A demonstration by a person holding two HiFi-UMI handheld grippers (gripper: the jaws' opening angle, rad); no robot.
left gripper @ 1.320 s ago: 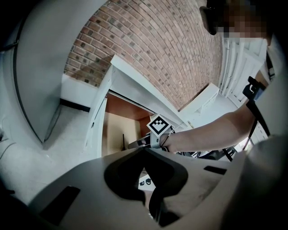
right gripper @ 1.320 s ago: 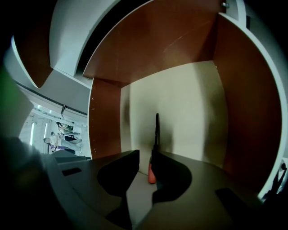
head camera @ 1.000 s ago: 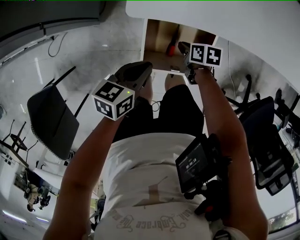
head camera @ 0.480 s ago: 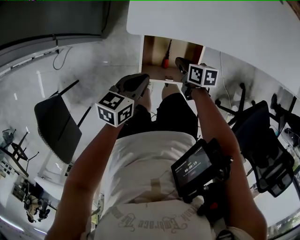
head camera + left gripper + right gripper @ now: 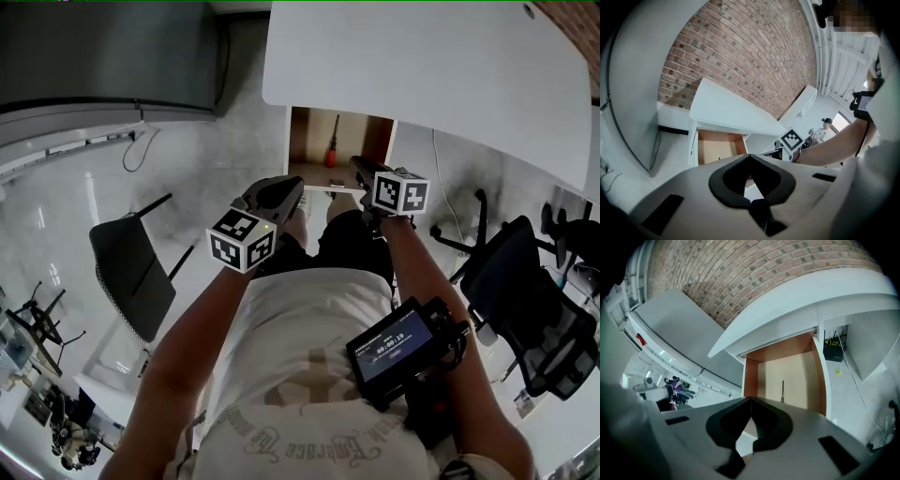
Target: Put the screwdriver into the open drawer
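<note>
Screwdriver is seen lying inside the open drawer, upper centre of the head view, under the desk edge. Its red handle is at the lower end and its shaft points up-frame.

Left gripper is held below and left of the drawer. Its jaws are pressed together with nothing between them, as confirmed in the left gripper view.

Right gripper is held at the drawer's lower right corner, clear of the screwdriver, jaws likewise closed and empty.

In the right gripper view the shaft is seen on the drawer floor, just above and right of the closed tips. The handle is hidden behind the jaw body. No contact with either gripper.
</note>
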